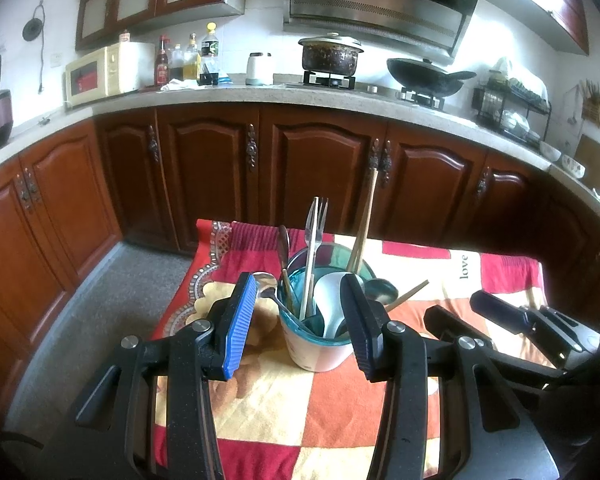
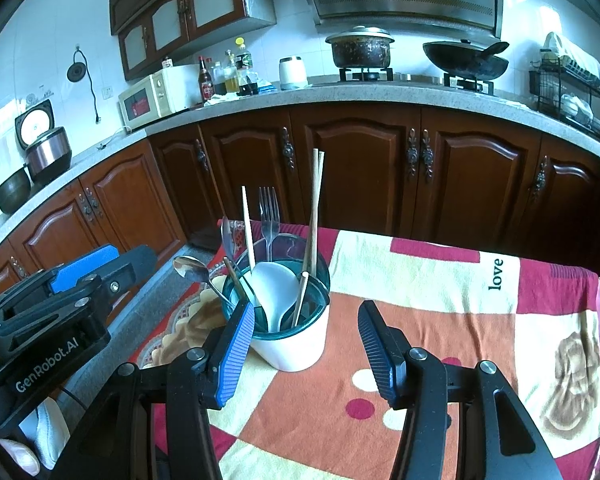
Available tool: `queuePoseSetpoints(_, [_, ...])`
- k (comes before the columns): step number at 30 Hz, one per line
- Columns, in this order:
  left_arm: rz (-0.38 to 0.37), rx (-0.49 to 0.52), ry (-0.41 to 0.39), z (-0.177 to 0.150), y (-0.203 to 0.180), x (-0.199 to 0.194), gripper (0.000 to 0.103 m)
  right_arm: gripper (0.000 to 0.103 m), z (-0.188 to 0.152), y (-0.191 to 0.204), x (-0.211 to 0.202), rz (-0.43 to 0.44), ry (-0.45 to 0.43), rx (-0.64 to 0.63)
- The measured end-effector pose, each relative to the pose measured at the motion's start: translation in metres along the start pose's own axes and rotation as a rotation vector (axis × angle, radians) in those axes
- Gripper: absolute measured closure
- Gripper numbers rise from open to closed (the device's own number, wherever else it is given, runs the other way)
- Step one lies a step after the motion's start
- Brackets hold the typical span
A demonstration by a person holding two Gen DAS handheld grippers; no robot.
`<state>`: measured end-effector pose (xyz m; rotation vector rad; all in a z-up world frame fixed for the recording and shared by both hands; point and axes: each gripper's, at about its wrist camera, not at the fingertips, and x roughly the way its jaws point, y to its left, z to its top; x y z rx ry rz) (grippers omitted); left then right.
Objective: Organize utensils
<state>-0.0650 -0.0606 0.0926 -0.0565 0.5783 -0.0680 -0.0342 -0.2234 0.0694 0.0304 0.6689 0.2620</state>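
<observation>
A white utensil cup with a teal rim (image 1: pixel 320 344) (image 2: pixel 296 344) stands on the patterned cloth. In it are a fork (image 1: pixel 314 224) (image 2: pixel 269 212), wooden chopsticks (image 1: pixel 366 220) (image 2: pixel 315 200), a white ladle (image 1: pixel 332 300) (image 2: pixel 274 284), metal spoons (image 1: pixel 266 286) (image 2: pixel 190 268) and a dark-handled utensil (image 1: pixel 284 248). My left gripper (image 1: pixel 302 292) is open and empty, with one finger on each side of the cup. My right gripper (image 2: pixel 306 320) is open and empty, just behind the cup and a little to its right. Each gripper shows in the other's view: the right one (image 1: pixel 512 312), the left one (image 2: pixel 96 264).
The table's patterned cloth (image 2: pixel 440 280) ends at a far edge before brown cabinets (image 1: pixel 320 160). The floor (image 1: pixel 112 292) lies left of the table. The counter behind holds a microwave (image 1: pixel 100 74), bottles, a pot (image 1: pixel 330 54) and a wok (image 1: pixel 424 76).
</observation>
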Motion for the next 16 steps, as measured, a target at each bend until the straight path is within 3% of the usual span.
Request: queuePoseSetpoints(16, [-0.009,-0.014,-0.023,-0.001,0.004,0.004,0.060,0.051,-0.002,-0.017,0.002,-0.007,-0.003,0.034])
